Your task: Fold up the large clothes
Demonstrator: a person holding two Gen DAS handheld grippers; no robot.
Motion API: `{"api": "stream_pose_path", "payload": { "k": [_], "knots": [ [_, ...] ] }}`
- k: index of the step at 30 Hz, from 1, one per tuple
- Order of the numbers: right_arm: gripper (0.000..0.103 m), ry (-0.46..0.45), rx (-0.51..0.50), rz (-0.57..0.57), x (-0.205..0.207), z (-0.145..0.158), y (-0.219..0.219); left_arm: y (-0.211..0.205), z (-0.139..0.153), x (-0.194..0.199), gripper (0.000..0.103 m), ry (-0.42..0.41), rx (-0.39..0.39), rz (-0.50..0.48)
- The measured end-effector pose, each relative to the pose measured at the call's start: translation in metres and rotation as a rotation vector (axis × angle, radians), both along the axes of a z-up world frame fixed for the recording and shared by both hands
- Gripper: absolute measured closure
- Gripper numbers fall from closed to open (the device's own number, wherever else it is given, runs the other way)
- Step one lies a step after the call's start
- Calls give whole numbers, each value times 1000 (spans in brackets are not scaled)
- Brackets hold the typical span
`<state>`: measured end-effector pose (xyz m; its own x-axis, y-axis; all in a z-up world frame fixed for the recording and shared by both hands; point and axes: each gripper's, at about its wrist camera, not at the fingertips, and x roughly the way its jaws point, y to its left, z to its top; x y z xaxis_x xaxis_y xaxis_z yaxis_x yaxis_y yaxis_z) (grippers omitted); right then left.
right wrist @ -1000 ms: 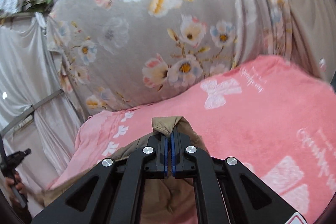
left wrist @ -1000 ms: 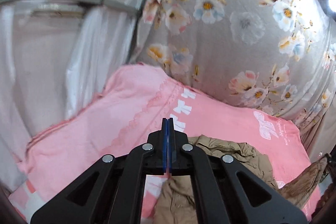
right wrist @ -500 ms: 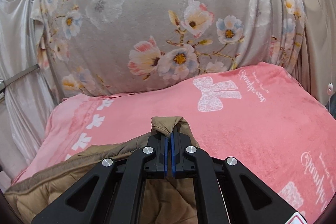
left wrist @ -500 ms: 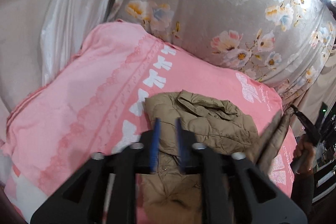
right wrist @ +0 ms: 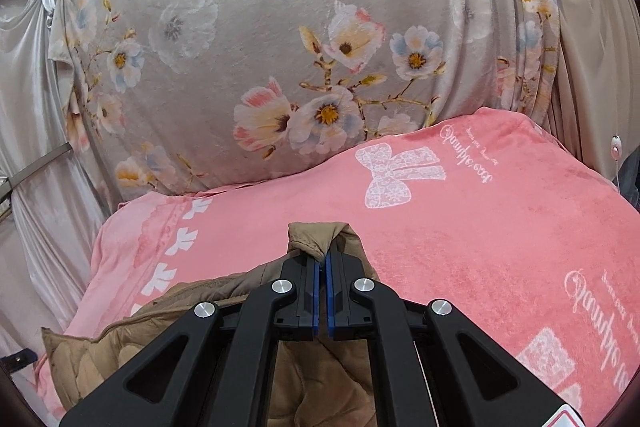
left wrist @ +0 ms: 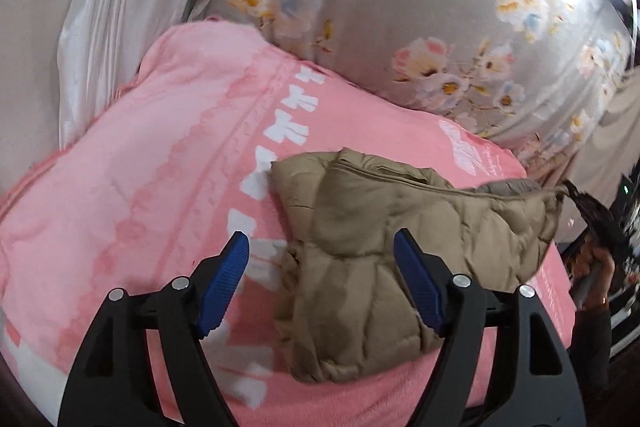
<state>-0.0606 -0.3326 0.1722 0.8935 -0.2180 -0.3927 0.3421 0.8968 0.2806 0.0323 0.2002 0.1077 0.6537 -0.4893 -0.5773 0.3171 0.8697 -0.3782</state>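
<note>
Left wrist view: the left gripper stood with its jaws wide apart, having just been opening, and its blue pads pressed on nothing. The tan quilted jacket lay under and beyond the gap between the fingers, loose from them, on the pink blanket. The jacket's long axis ran from the near middle of the blanket up and away to the right; its far right end was lifted off the blanket and drawn toward the right edge of the view. There a person's hand showed with the dark body of the other tool, too blurred to read in detail. The jacket's left edge sat just beside a row of white bow prints on the blanket.

In the right wrist view the right gripper had its jaws together, clamped on a folded tip of the jacket, which stuck out past the fingertips and pointed away from the camera toward the far side. From that pinched tip the jacket trailed back under the gripper and spread to the near left, where a quilted part lay on the blanket.

Beyond the blanket's far edge in both views hung a grey cloth with flower prints, and to the left of it pale shiny drapes. A large white lace bow print lay on the blanket, to the far right of the right gripper
</note>
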Motion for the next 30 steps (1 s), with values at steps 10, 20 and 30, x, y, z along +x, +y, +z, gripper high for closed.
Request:
{"api": "stream_pose_path", "payload": {
  "k": [10, 20, 30],
  "knots": [
    [101, 8, -10, -26, -5, -2, -2, -39, -48, 76, 31, 195, -177, -236],
    [101, 42, -14, -55, 16, -11, -13, -42, -36, 112, 103, 203, -195, -198],
    [101, 51, -4, -53, 37, -12, -19, -47, -7, 118, 103, 112, -151, -169]
  ]
}}
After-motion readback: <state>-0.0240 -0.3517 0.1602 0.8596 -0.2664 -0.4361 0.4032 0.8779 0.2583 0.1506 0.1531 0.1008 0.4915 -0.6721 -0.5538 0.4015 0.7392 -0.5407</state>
